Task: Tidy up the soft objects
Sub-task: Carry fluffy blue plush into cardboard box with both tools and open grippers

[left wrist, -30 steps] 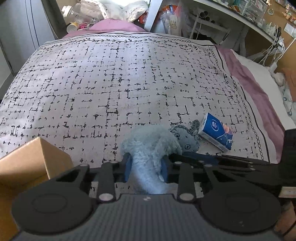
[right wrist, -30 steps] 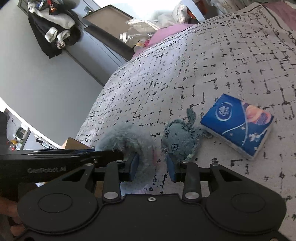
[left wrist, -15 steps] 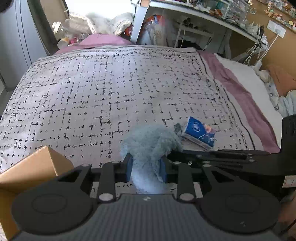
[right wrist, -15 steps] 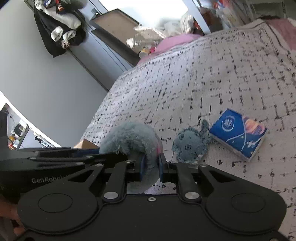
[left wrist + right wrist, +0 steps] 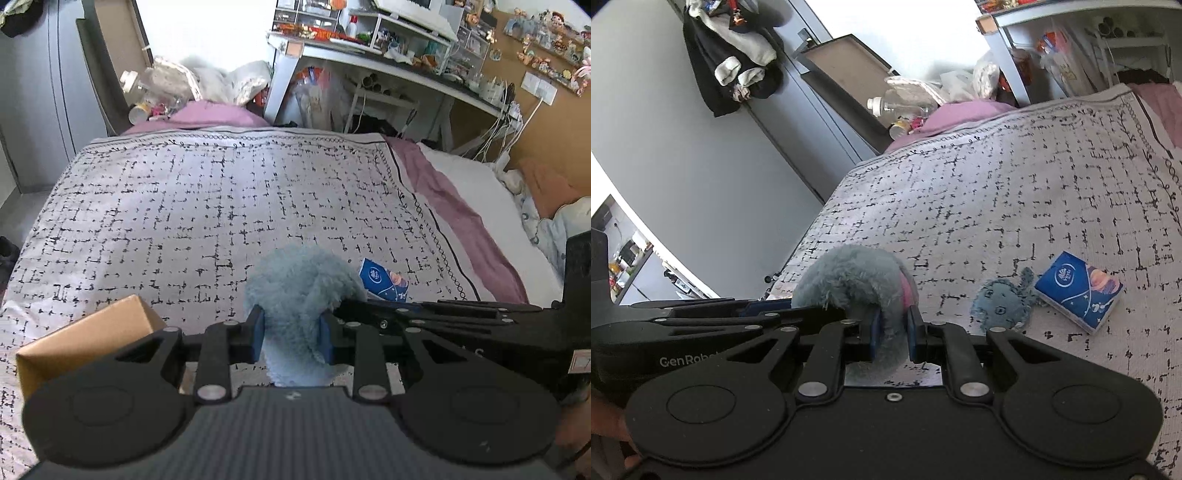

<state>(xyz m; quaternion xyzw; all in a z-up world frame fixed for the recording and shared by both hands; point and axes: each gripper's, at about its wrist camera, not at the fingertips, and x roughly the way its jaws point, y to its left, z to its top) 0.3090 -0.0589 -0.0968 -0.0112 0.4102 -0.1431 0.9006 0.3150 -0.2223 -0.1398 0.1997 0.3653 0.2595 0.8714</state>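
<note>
The fluffy blue plush (image 5: 301, 291) sits at the lower centre of both wrist views, clear of the patterned bedspread (image 5: 184, 206), and you hold it at two places at once; going left to right in the left wrist view, the cardboard box (image 5: 85, 339) shows at the lower left edge, then your left gripper (image 5: 291, 334) with its blue pads pinching the plush's fur from both sides, then the black body of your right gripper (image 5: 891, 334) reaching in from the lower right; in its own view that gripper's jaws are pressed onto another fold of the same plush, pink showing just above the pads; to the right there, a small flat blue toy (image 5: 1003, 304) lies on the bedspread, its ear touching a blue tissue pack (image 5: 1078, 293). You look to be at the carry step; I judge the box to be the likely goal, though its opening is not visible; next, swing both hands toward the lower left together, keeping the pinch even so the plush neither stretches nor slips.
</note>
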